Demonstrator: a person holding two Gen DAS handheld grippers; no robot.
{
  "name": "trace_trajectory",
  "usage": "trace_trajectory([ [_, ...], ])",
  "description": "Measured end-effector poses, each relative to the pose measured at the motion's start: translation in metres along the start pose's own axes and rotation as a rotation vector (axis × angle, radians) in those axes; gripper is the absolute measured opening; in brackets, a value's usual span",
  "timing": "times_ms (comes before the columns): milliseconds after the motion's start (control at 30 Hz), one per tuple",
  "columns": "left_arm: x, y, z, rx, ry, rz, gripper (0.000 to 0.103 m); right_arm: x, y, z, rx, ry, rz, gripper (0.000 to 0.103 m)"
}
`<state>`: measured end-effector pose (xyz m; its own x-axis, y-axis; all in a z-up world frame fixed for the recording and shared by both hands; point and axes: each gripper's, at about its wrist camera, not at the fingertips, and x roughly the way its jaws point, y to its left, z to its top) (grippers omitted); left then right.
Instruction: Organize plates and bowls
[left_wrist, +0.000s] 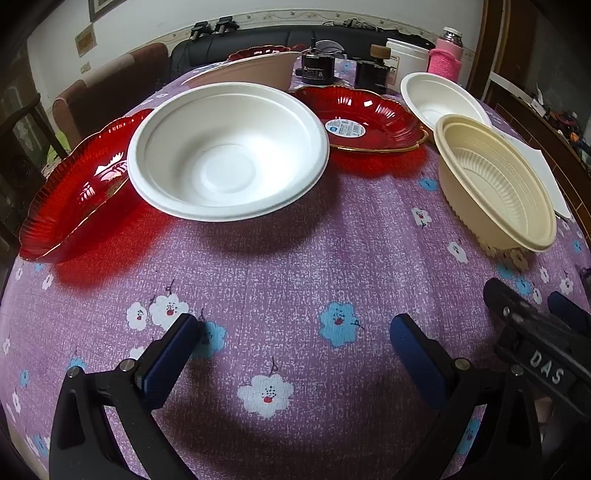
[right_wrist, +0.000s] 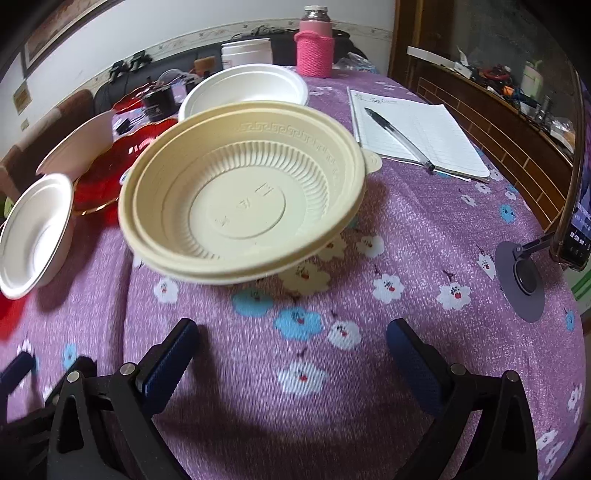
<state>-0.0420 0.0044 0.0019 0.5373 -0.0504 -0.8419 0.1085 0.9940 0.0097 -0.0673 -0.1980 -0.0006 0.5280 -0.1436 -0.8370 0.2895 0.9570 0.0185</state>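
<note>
A white paper bowl (left_wrist: 229, 155) sits ahead of my left gripper (left_wrist: 295, 328), which is open and empty above the purple floral cloth. A red glass plate (left_wrist: 77, 195) lies left of that bowl and another red plate (left_wrist: 369, 122) behind it. A cream plastic bowl (left_wrist: 495, 184) stands at the right, with a second white bowl (left_wrist: 439, 99) beyond. In the right wrist view the cream bowl (right_wrist: 243, 192) is straight ahead of my open, empty right gripper (right_wrist: 291, 332). The white bowl (right_wrist: 33, 232) is at the left, the other white bowl (right_wrist: 247, 88) behind.
A pink dish (left_wrist: 255, 70), dark jars (left_wrist: 317, 68), a white tub (left_wrist: 410, 55) and a pink-sleeved bottle (left_wrist: 445, 59) stand at the table's far side. A notebook with a pen (right_wrist: 413, 136) lies right of the cream bowl. A phone on a stand (right_wrist: 524, 273) is at the right edge.
</note>
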Motion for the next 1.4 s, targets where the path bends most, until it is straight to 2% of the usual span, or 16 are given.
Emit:
trace_trajectory([
  [167, 0.000, -0.001, 0.000, 0.007, -0.003, -0.004, 0.103, -0.004, -0.003, -0.007, -0.055, -0.006, 0.042, 0.102],
  [633, 0.001, -0.001, 0.002, -0.003, -0.003, 0.003, 0.103, -0.004, -0.003, -0.006, -0.057, -0.007, 0.038, 0.102],
  [800, -0.002, 0.000, 0.000, 0.001, -0.008, -0.019, 0.103, -0.004, -0.002, -0.006, -0.064, -0.004, 0.037, 0.102],
  [900, -0.024, 0.007, -0.004, -0.025, -0.092, -0.111, 0.100, -0.004, -0.002, -0.006, -0.063, -0.005, 0.036, 0.102],
  [1067, -0.088, 0.022, -0.014, -0.018, -0.254, -0.190, 0.100, -0.003, -0.002, -0.006, -0.063, -0.005, 0.036, 0.102],
  [1233, -0.144, 0.061, -0.030, -0.080, -0.385, -0.288, 0.101, -0.006, -0.001, -0.006, -0.060, -0.014, 0.023, 0.102],
  [1300, -0.157, 0.077, -0.038, -0.098, -0.438, -0.275, 0.101, -0.017, -0.001, -0.007, -0.051, -0.068, -0.008, 0.100],
  [1400, -0.165, 0.098, -0.044, -0.104, -0.464, -0.221, 0.101, -0.043, 0.004, -0.010, -0.040, -0.149, -0.028, 0.100],
])
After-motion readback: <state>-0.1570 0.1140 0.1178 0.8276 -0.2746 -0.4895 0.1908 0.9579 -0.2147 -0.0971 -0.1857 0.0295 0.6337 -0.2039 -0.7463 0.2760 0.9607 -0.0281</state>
